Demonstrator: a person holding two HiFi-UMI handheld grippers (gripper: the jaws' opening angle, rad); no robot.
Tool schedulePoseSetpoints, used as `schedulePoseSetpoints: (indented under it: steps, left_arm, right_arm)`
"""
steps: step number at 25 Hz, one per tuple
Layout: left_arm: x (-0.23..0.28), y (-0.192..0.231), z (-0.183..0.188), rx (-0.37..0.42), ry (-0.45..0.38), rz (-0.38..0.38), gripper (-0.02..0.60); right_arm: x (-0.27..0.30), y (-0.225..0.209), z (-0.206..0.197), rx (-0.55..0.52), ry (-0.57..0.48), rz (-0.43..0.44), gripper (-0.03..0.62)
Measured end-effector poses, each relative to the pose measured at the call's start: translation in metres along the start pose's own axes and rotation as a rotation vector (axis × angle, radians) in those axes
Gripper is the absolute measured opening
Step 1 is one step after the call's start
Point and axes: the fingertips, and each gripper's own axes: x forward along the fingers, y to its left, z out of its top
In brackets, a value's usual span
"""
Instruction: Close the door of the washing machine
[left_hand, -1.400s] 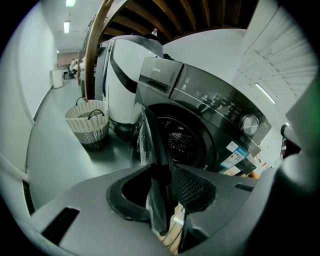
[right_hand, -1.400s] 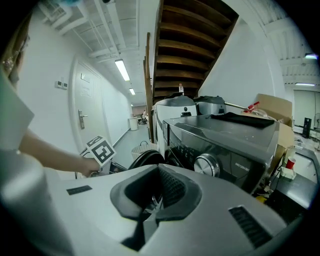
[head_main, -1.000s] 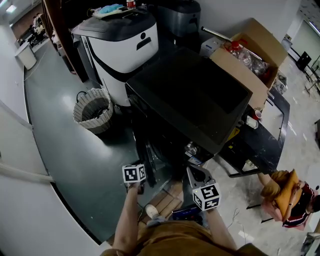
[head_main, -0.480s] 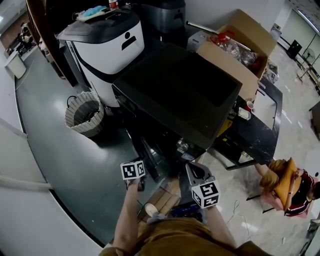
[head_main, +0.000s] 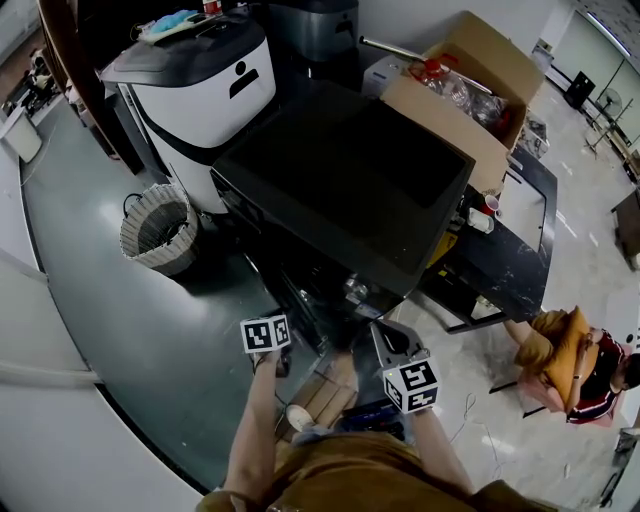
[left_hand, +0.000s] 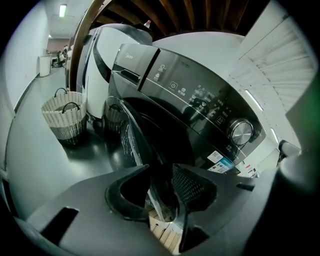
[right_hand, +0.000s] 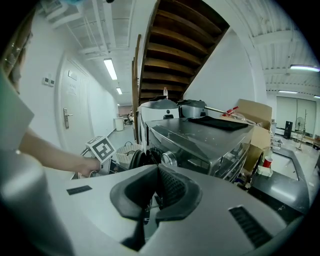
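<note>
Black-topped, the washing machine (head_main: 345, 185) now sits nearer the left gripper (left_hand: 161, 174) than it did a second ago. That gripper, its jaws clamped on the rim of the door (left_hand: 131, 132), has carried the door partway toward the machine's front. The door stands well ajar yet, so I judge the swing far from finished. The right gripper (right_hand: 156, 172), jaws closed on nothing, hovers just before that front and could foul the door's path. A wicker basket (head_main: 158, 228), a white appliance (head_main: 195, 90) and a cardboard box (head_main: 470, 105) stand out of the way.
</note>
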Motion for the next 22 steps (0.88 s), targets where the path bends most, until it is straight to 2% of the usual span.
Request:
schedulePoseSetpoints:
  steps: [22]
  left_arm:
    - [0.027,-0.024,0.017,0.023,0.017,-0.059,0.171]
  right_arm:
    - [-0.005,-0.019,0.000,0.018,0.006,-0.054,0.012]
